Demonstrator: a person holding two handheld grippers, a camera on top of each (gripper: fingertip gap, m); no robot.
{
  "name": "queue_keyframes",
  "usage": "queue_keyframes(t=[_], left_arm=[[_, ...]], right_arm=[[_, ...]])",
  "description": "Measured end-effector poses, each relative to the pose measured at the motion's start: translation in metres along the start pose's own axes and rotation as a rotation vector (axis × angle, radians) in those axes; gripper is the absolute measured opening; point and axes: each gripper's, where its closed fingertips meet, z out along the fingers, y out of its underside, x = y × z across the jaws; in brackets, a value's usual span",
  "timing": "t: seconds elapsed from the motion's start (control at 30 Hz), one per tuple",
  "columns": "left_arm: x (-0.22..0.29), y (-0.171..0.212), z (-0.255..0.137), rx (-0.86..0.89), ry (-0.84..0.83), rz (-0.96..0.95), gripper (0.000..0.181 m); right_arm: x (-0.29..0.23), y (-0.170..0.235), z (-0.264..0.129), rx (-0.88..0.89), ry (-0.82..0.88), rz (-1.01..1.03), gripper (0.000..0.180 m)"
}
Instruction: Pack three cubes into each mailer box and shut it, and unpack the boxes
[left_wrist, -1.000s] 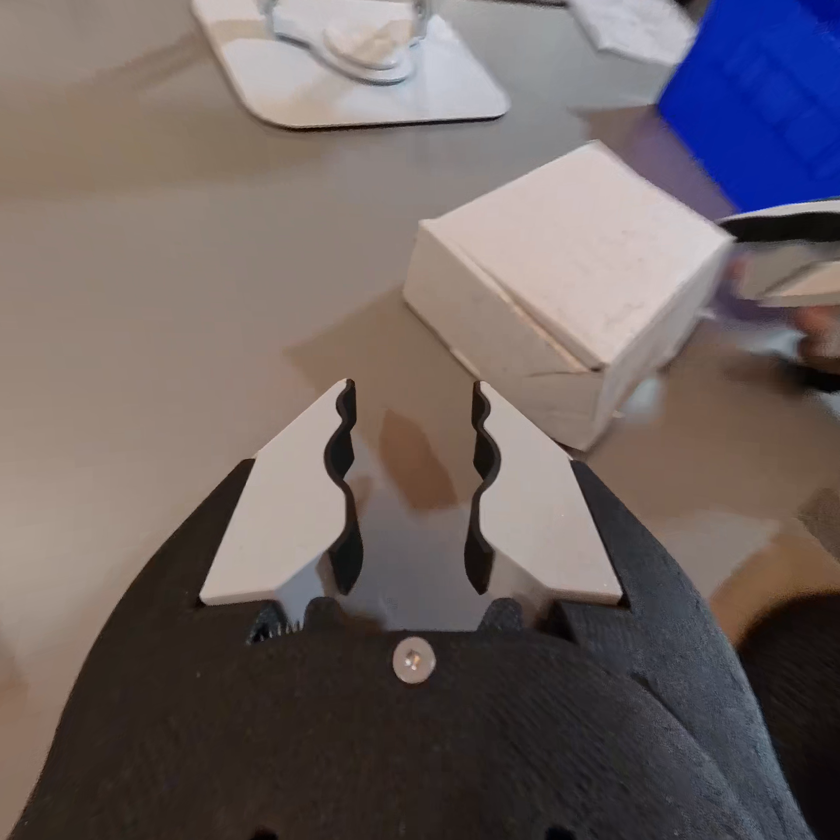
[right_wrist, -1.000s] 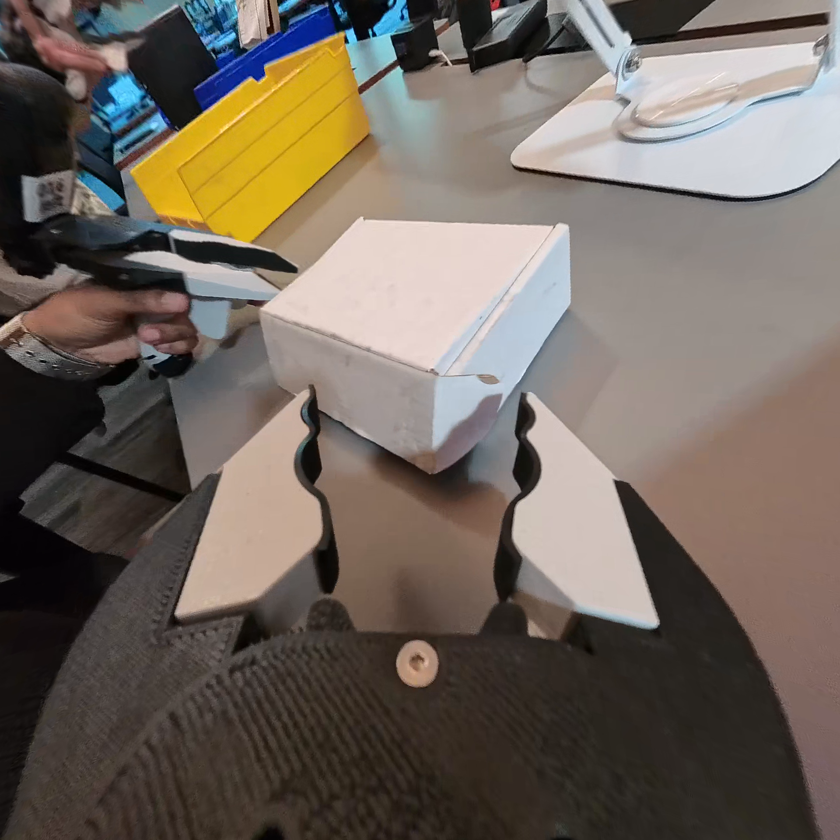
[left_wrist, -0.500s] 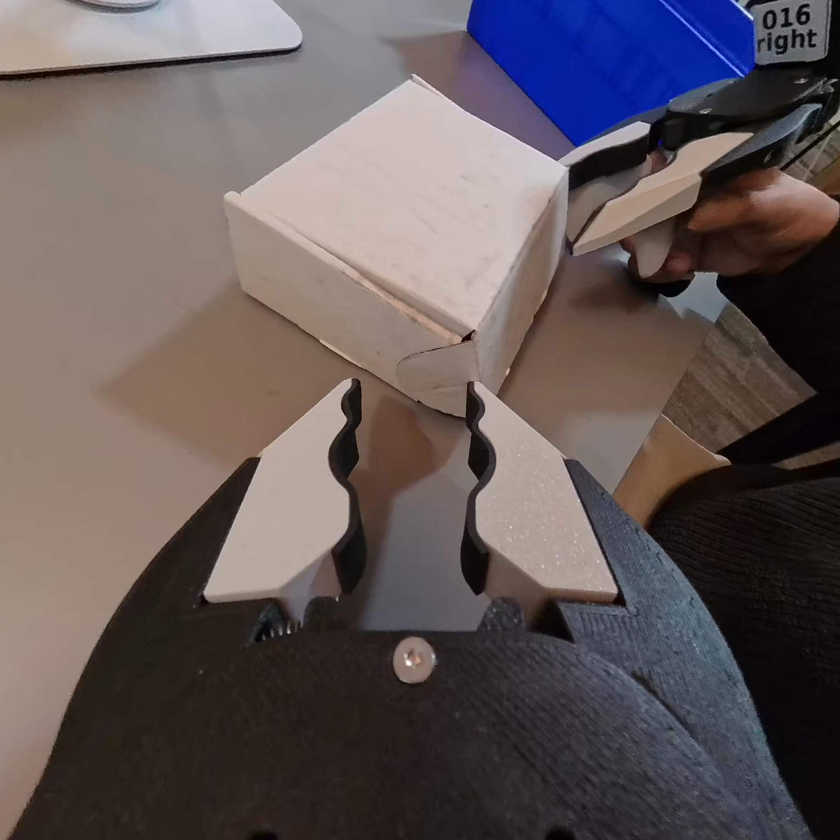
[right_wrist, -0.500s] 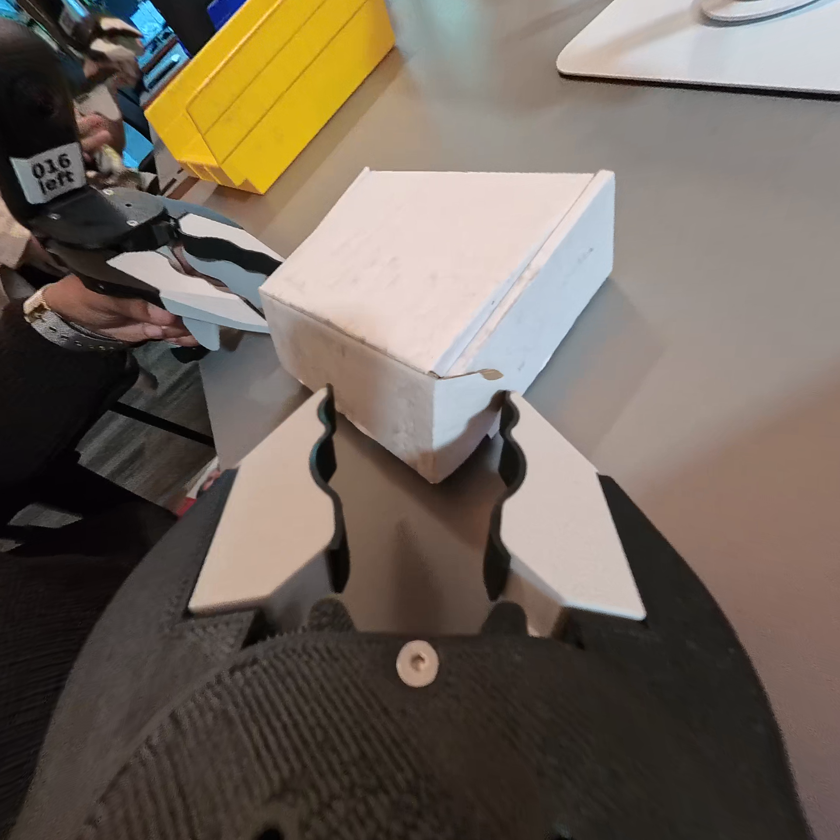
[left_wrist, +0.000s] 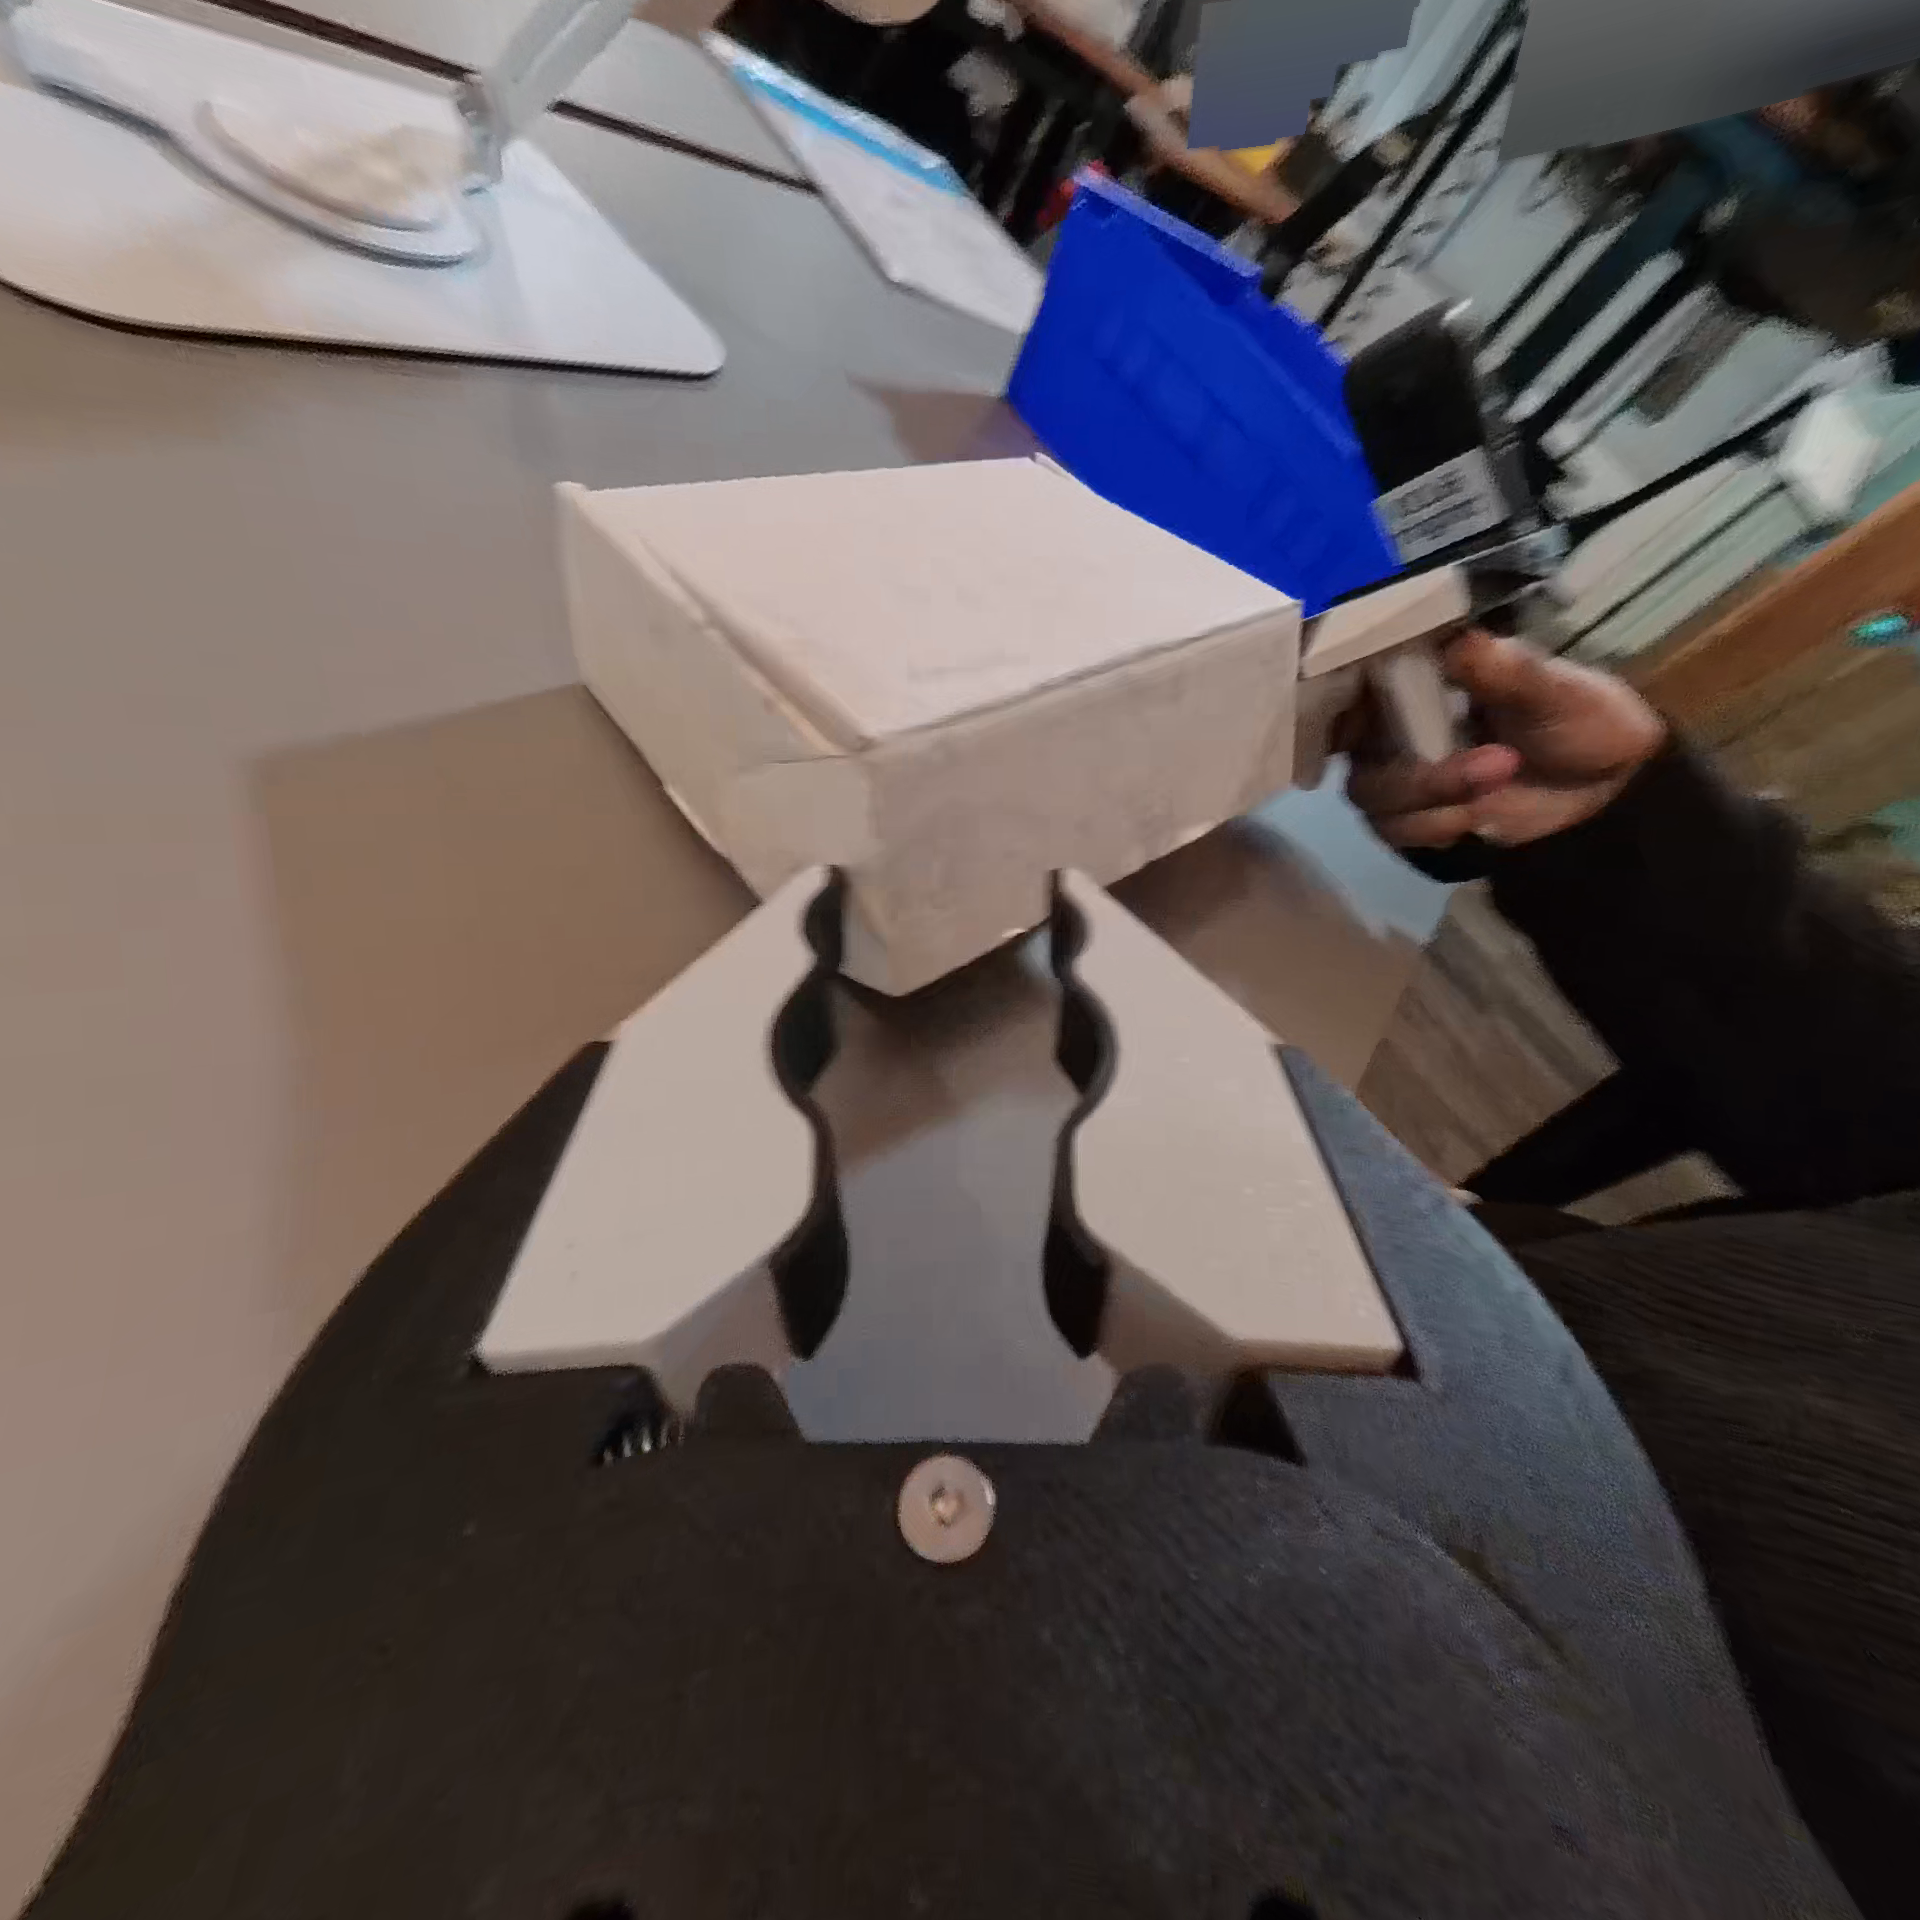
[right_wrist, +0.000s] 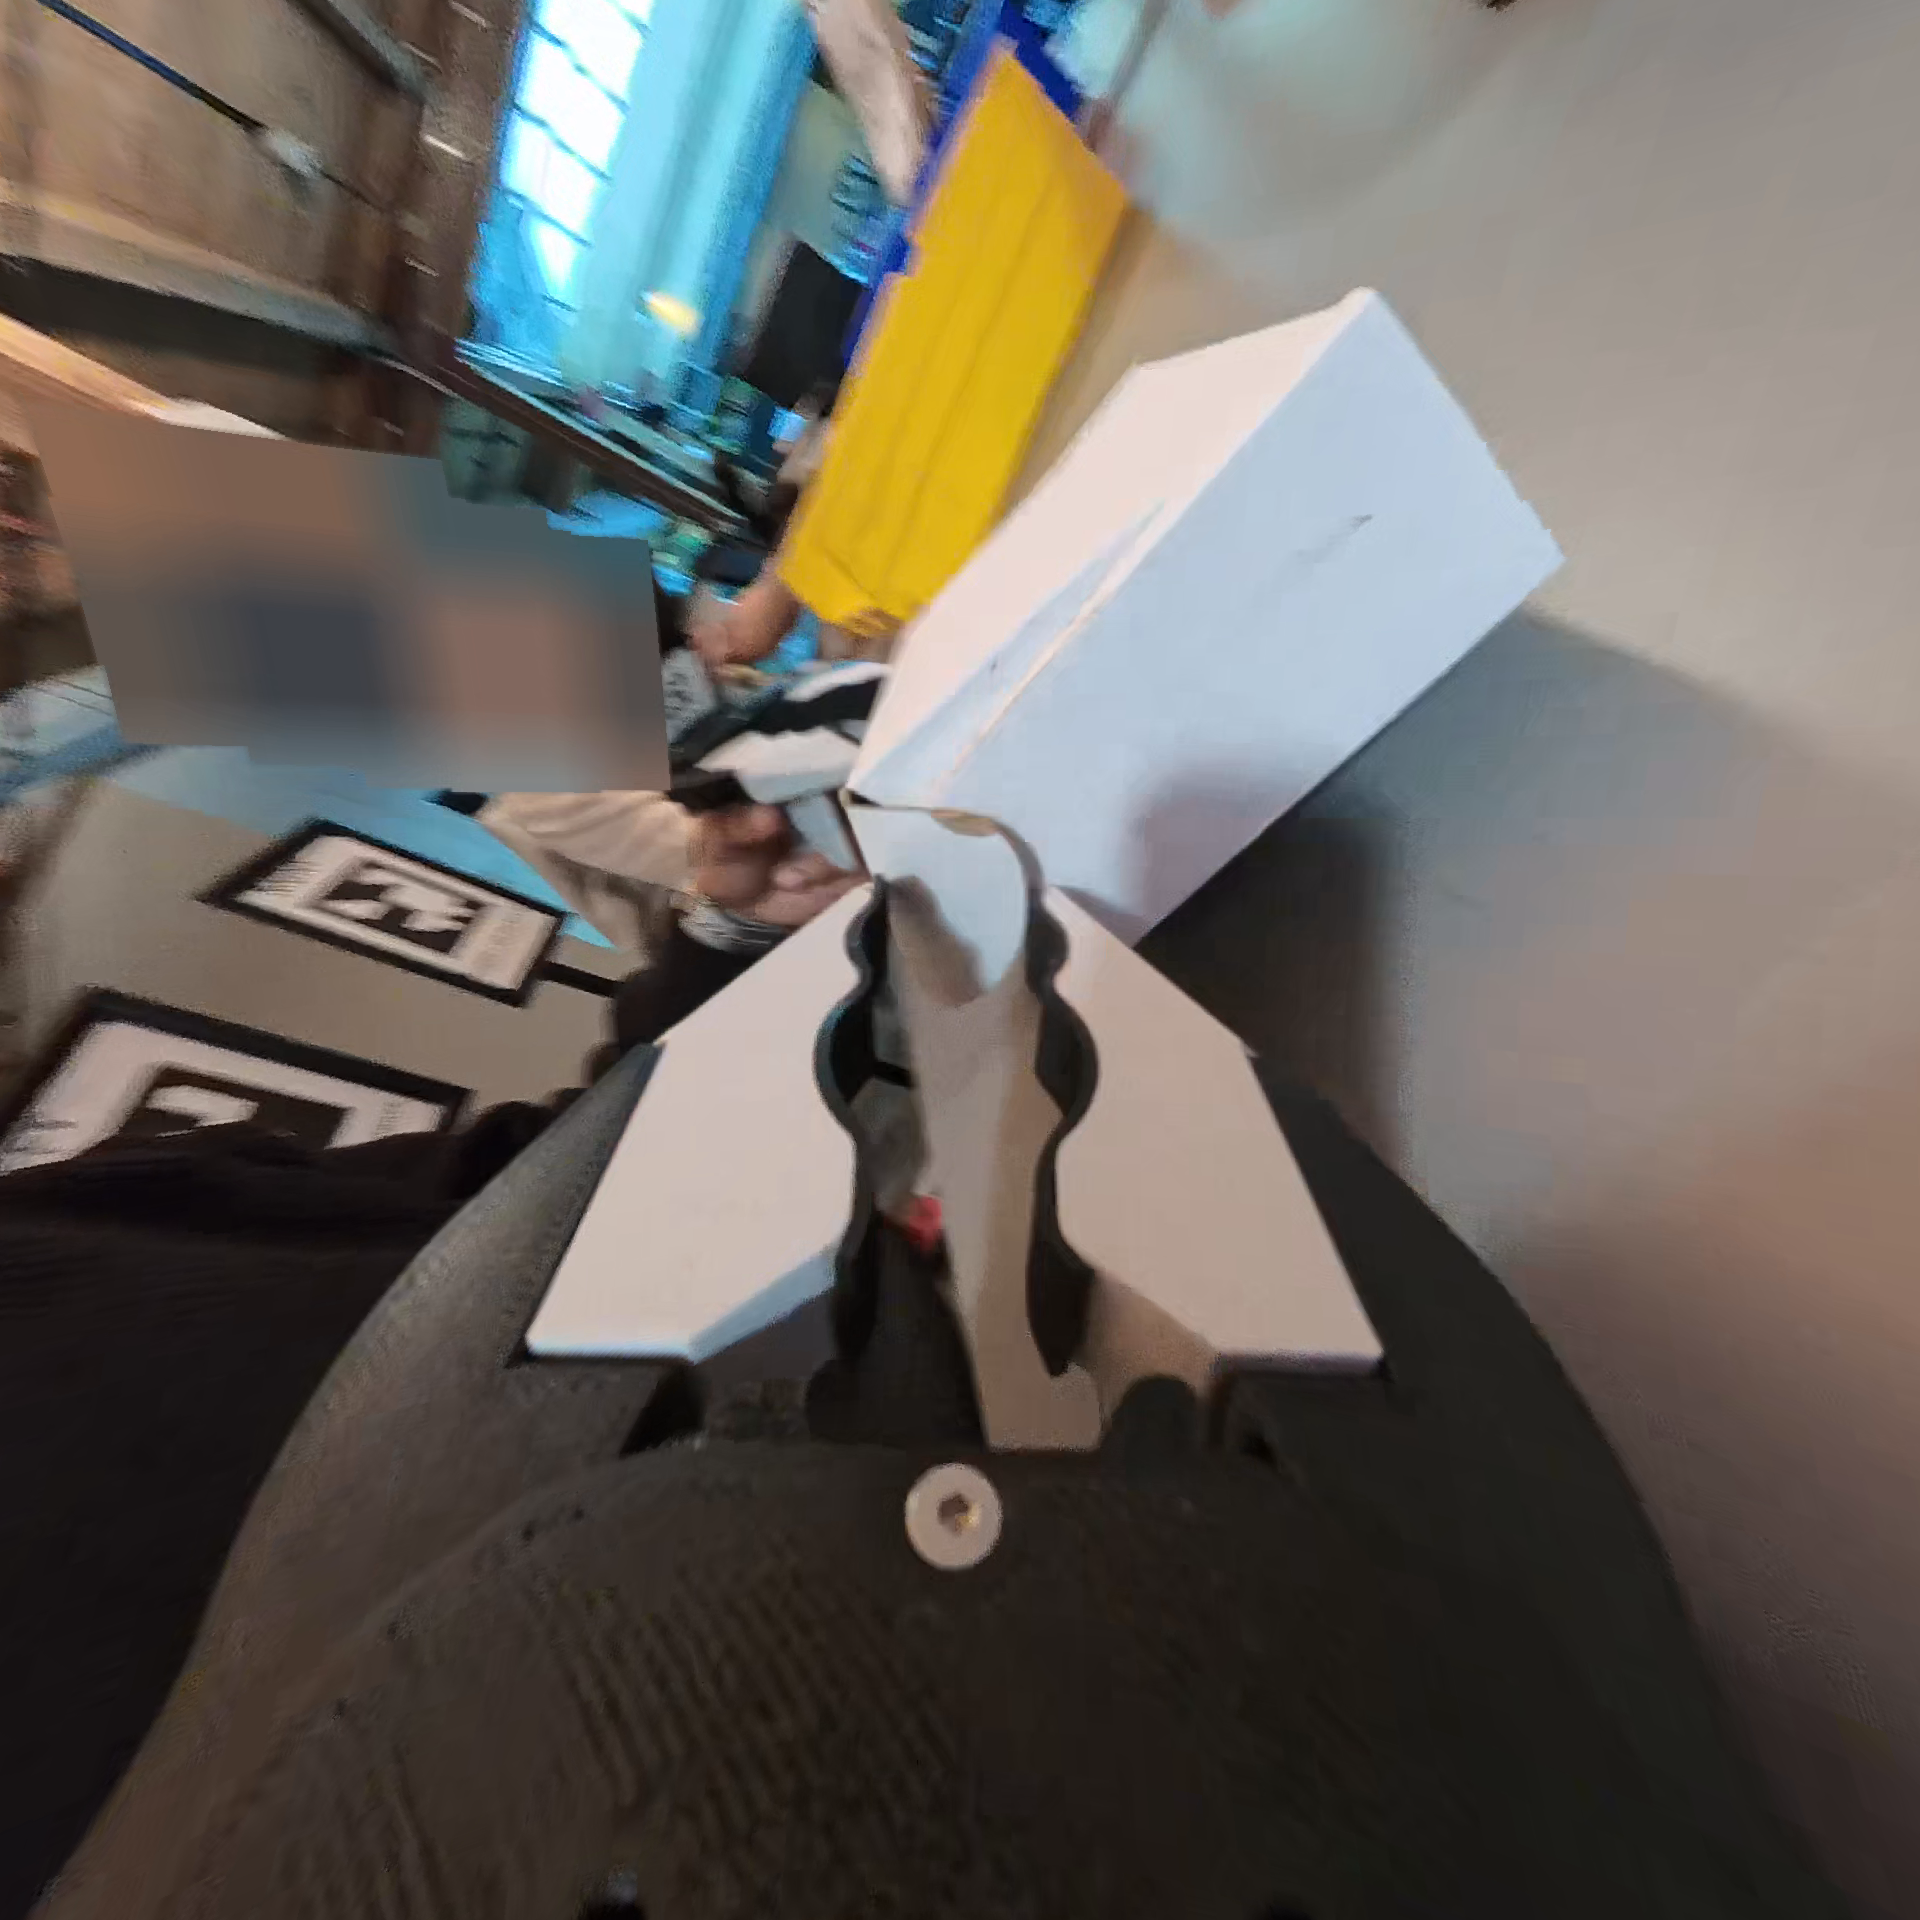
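— Where's our mailer box (left_wrist: 935, 613)?
— Closed, on the worktop (left_wrist: 208, 623), its corner between our left gripper (left_wrist: 940, 914), spread.
— And the right gripper (right_wrist: 956, 914)?
— Pinching the side flap (right_wrist: 966, 883), rolled sideways — unpacking looks begun; next we'd pull it free.

Left wrist view: set behind the left gripper (left_wrist: 940, 894), close and low over the grey table (left_wrist: 260, 623), facing the white mailer box (left_wrist: 935, 644) corner-on. Right wrist view: rolled sideways, equally close, facing the same box (right_wrist: 1226, 623) from its opposite side. Shared by the 2: box, table, each other's gripper.
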Motion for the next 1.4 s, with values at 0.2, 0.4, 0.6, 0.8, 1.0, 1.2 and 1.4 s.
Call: queue_keyframes(t=[0.2,0.4,0.6,0.8,1.0,1.2,1.4], left_arm=[[0.006,-0.004,-0.001,0.022,0.04,-0.01,0.047],[0.018,-0.017,-0.007,0.098,0.112,-0.001,0.041],[-0.02,-0.018,-0.009,0.106,-0.102,0.014,0.062],[-0.011,0.005,0.017,-0.053,-0.008,0.01,0.083],[0.0,0.017,0.023,-0.132,0.045,0.016,0.085],[0.0,0.027,0.013,-0.172,0.035,0.035,0.076],[0.003,0.024,0.004,-0.17,0.054,0.024,0.065]], right_arm=[[-0.011,-0.008,-0.003,0.054,-0.086,0.007,0.031],[0.0,-0.006,0.001,0.04,0.047,-0.124,0.045],[0.019,-0.001,0.002,-0.002,0.203,-0.227,0.051],[0.026,0.004,0.005,-0.04,0.252,-0.287,0.055],[0.033,0.022,0.012,-0.152,0.307,-0.37,0.052],[0.033,0.045,0.017,-0.266,0.268,-0.311,0.048],[0.016,0.042,0.013,-0.239,0.183,-0.193,0.044]])
